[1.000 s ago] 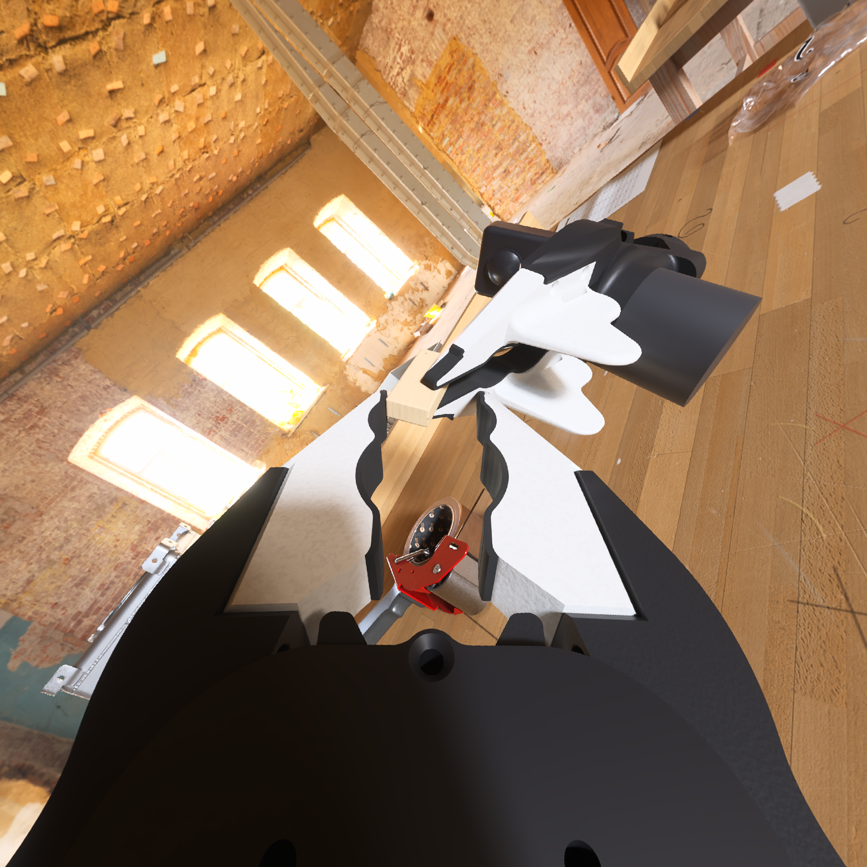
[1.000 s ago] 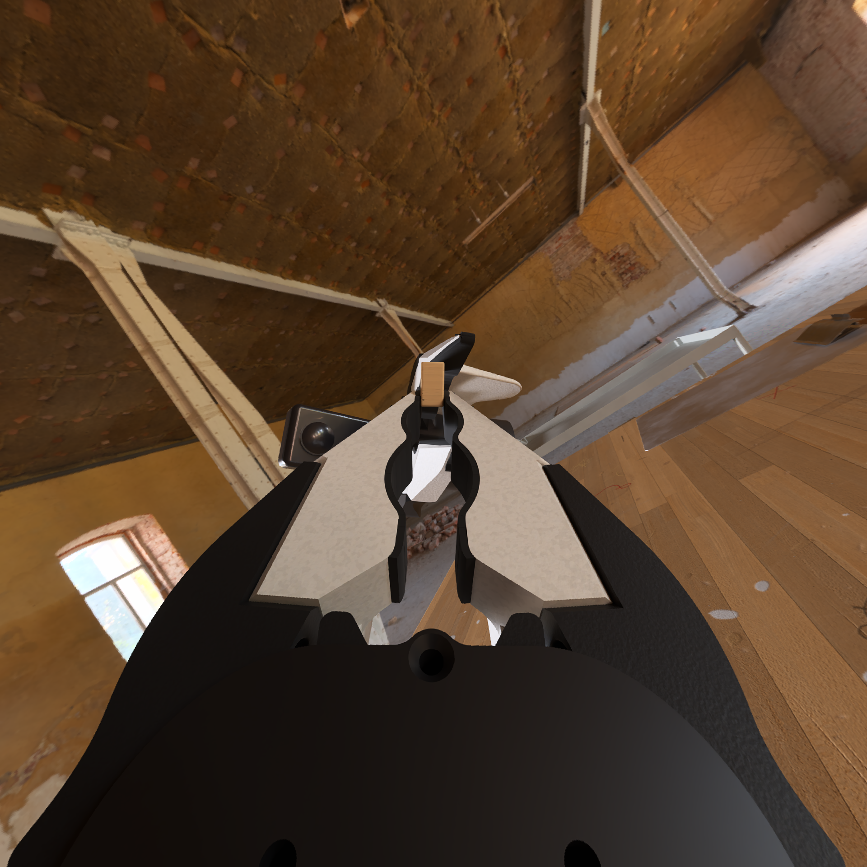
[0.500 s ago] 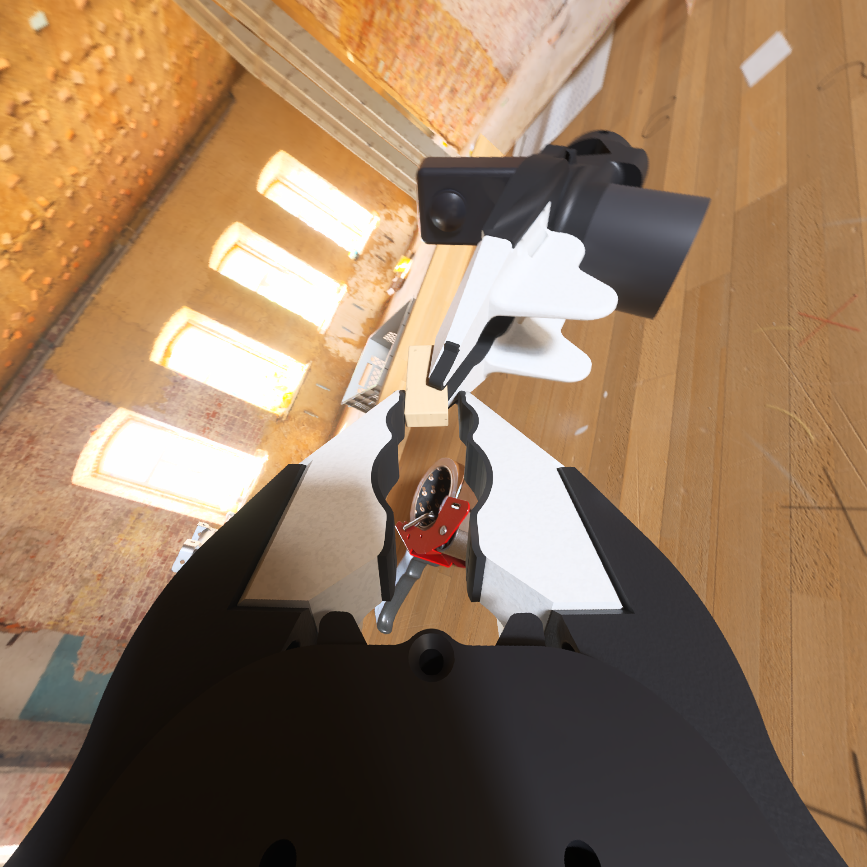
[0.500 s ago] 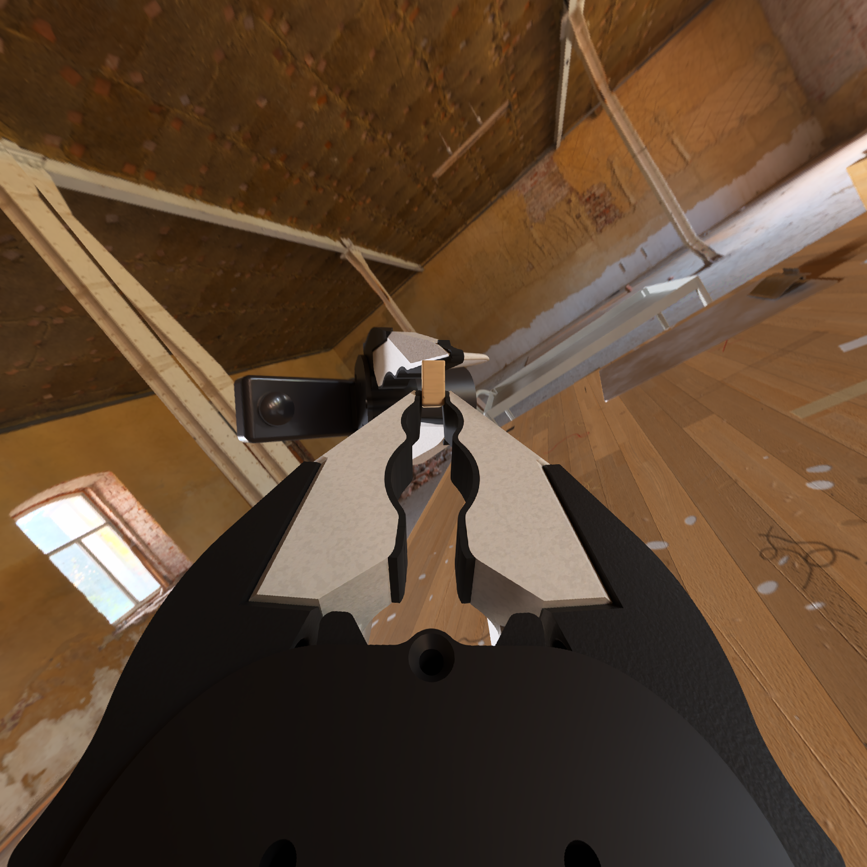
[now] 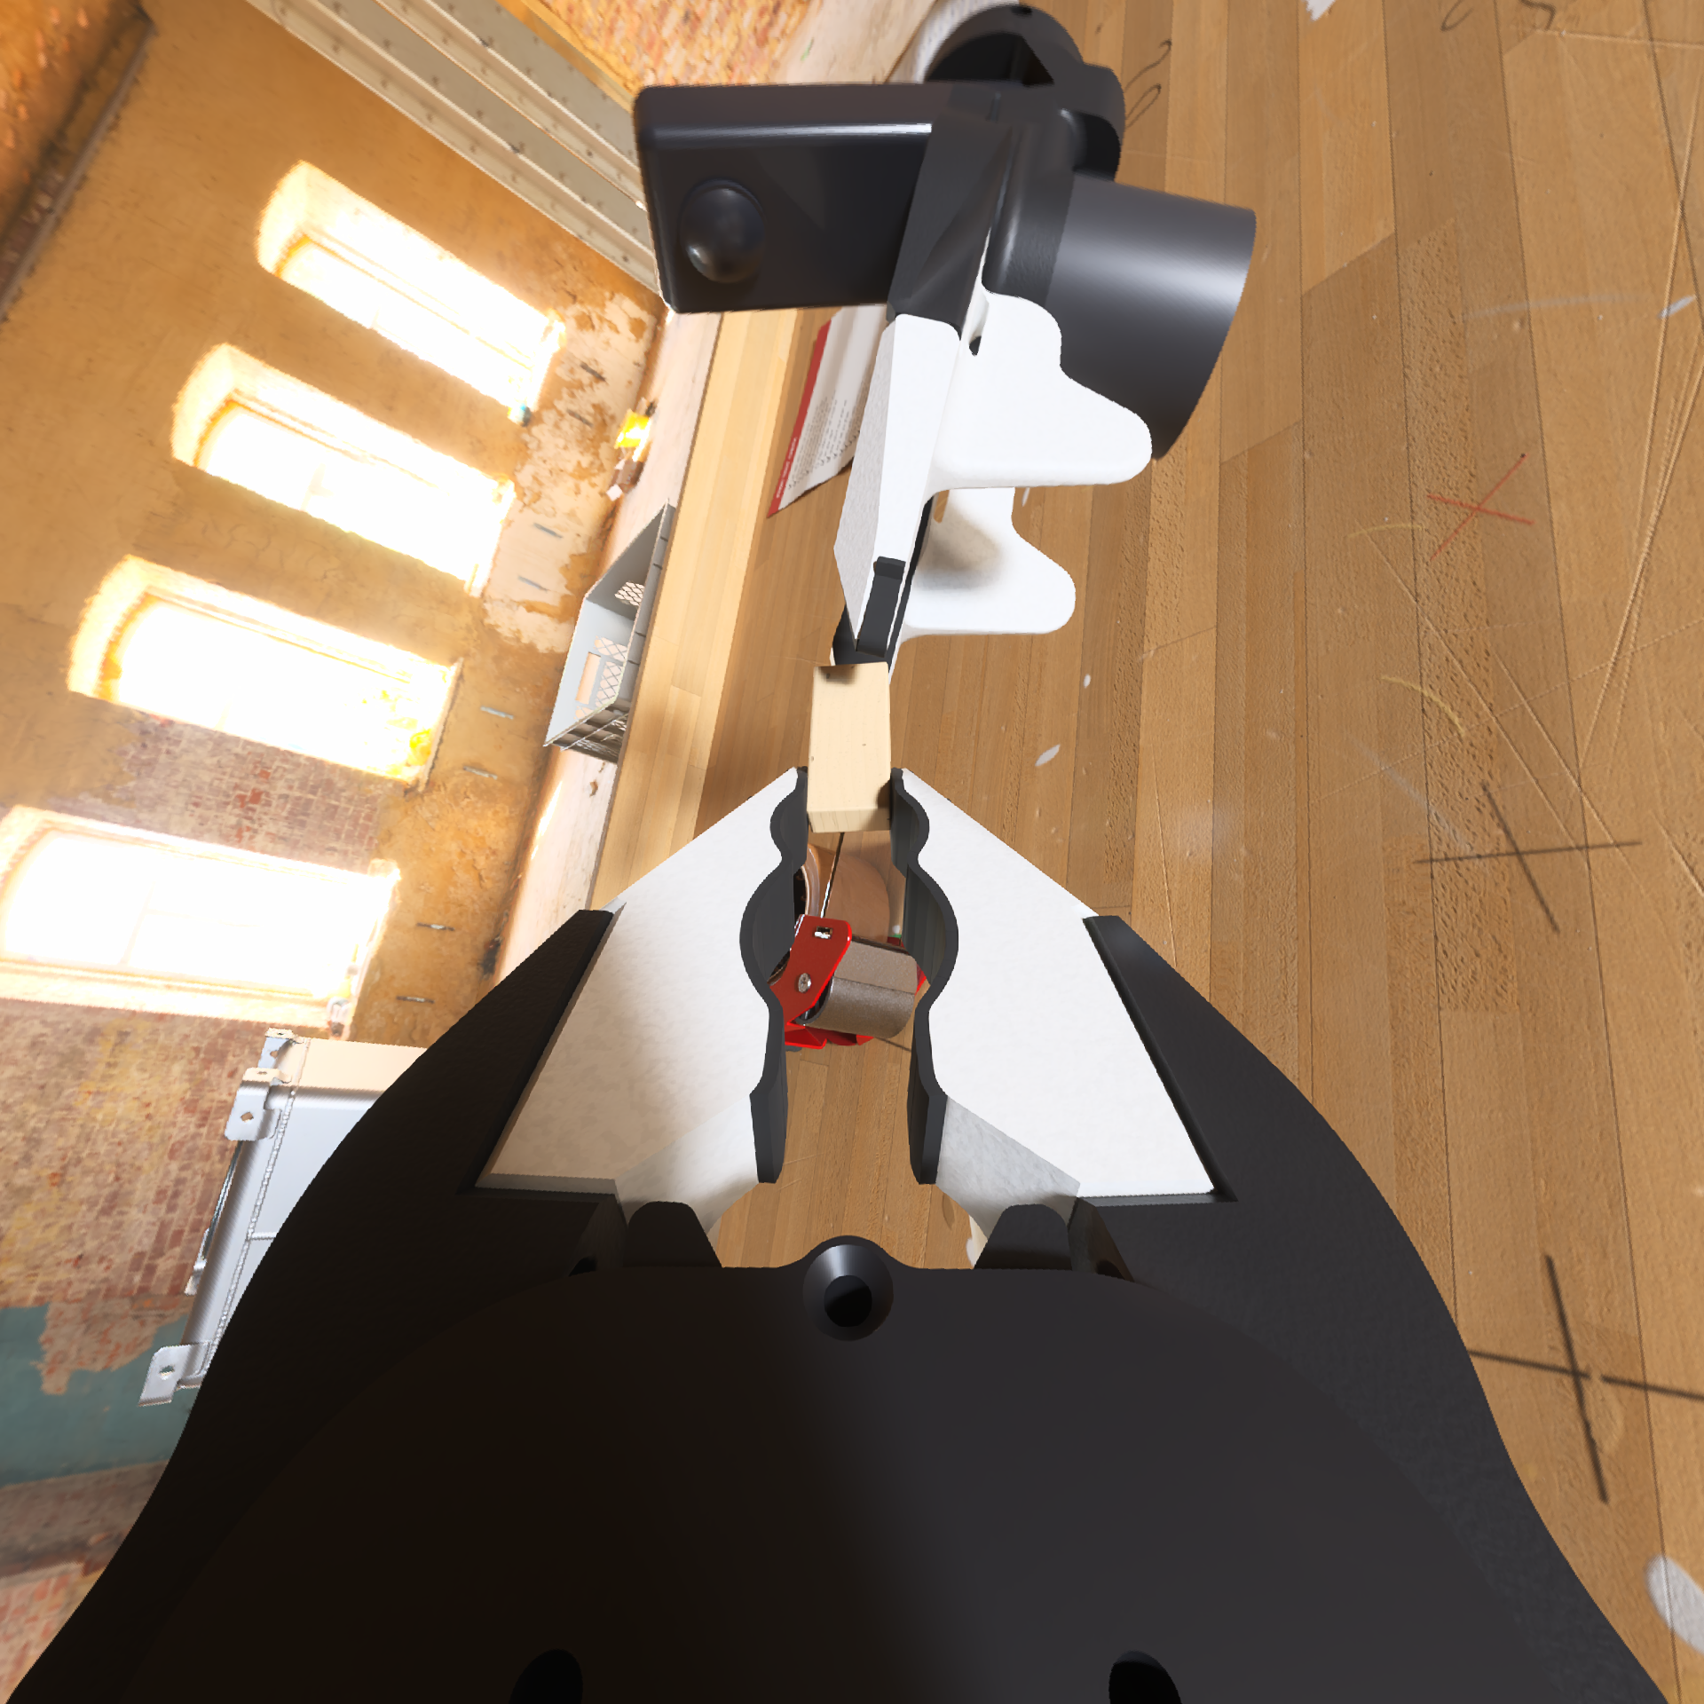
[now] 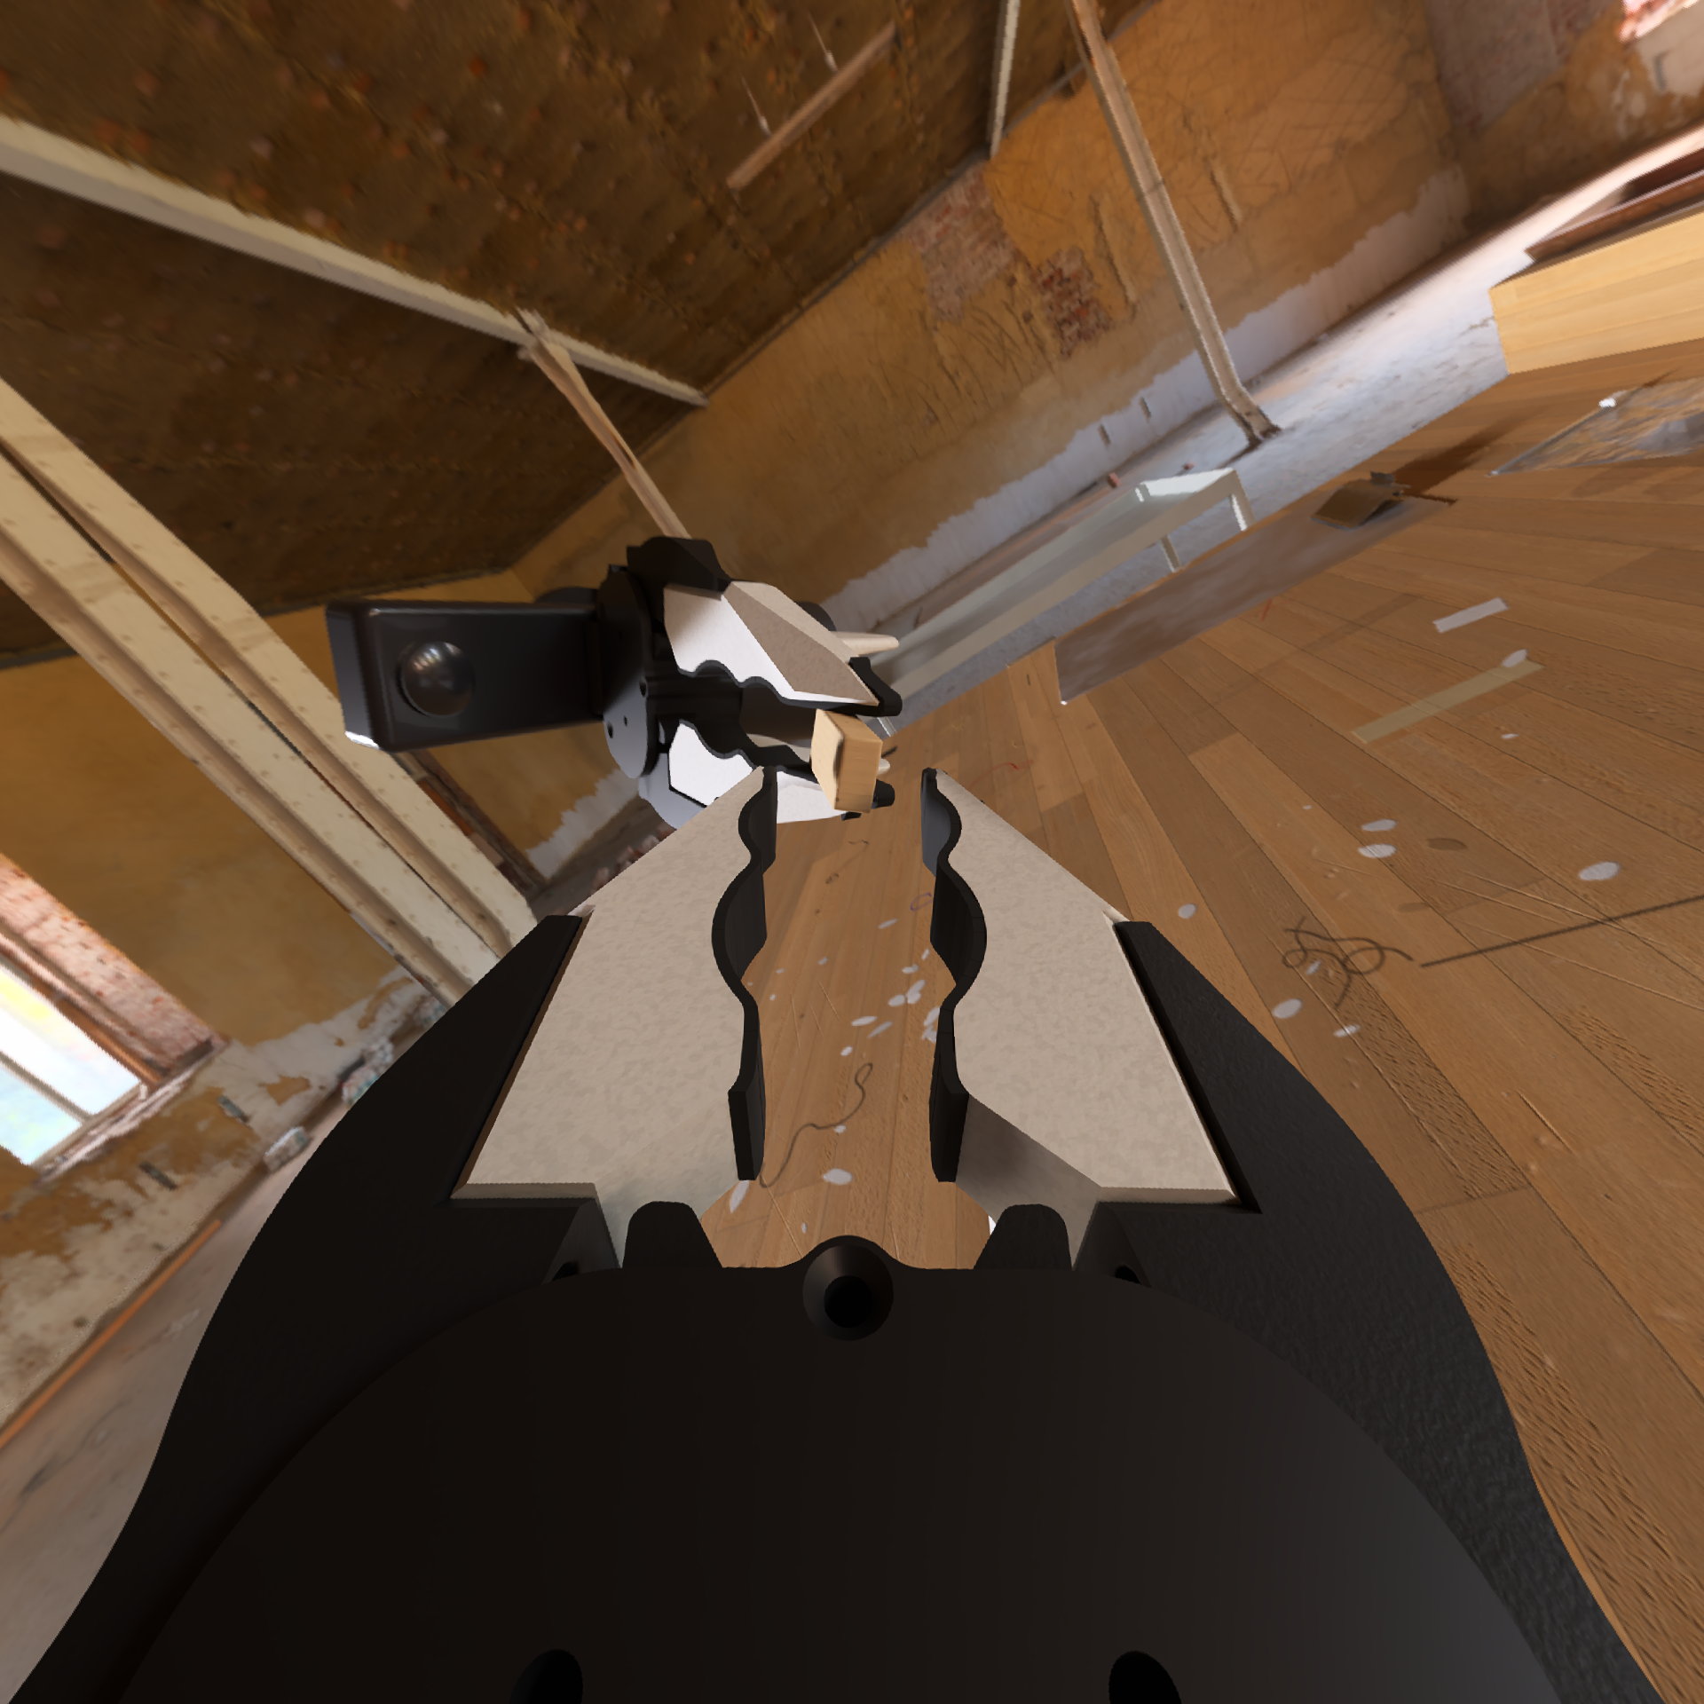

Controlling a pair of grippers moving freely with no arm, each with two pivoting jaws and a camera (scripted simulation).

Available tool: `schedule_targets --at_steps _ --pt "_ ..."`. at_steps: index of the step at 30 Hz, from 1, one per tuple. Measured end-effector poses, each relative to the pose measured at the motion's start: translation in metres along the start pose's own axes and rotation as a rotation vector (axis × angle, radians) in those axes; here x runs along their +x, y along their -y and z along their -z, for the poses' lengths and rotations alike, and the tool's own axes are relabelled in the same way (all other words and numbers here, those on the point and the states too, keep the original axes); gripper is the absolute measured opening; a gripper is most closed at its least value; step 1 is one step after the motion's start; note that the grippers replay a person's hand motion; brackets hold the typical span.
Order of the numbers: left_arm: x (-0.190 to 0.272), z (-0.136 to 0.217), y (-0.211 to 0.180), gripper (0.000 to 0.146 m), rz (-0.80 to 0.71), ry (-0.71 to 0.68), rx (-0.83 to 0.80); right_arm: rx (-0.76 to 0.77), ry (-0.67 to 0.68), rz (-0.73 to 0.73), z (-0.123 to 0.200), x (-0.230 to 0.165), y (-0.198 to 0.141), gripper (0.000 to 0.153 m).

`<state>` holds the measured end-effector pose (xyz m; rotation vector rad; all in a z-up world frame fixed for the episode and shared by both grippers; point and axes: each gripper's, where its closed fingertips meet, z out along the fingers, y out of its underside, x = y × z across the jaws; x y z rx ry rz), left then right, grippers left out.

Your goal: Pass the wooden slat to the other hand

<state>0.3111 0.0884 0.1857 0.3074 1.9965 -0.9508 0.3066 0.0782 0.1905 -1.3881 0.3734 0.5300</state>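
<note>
My left gripper (image 5: 848, 800) pinches the slat (image 5: 847, 749) at its fingertips, long axis running straight ahead toward my right gripper (image 6: 844, 791), whose jaws now stand apart and clear of it. Most of the slat's length is foreshortened; the tape dispenser (image 5: 834, 982) behind my fingers is half hidden. Half a second ago the right was clamped on the slat.
</note>
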Motion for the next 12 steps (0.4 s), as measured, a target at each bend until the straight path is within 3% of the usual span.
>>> schedule_targets --at_steps 12 --pt "0.004 -0.0022 -0.002 0.016 -0.074 -0.038 -0.064 -0.113 -0.09 0.084 -0.0072 0.0026 -0.0086 0.024"
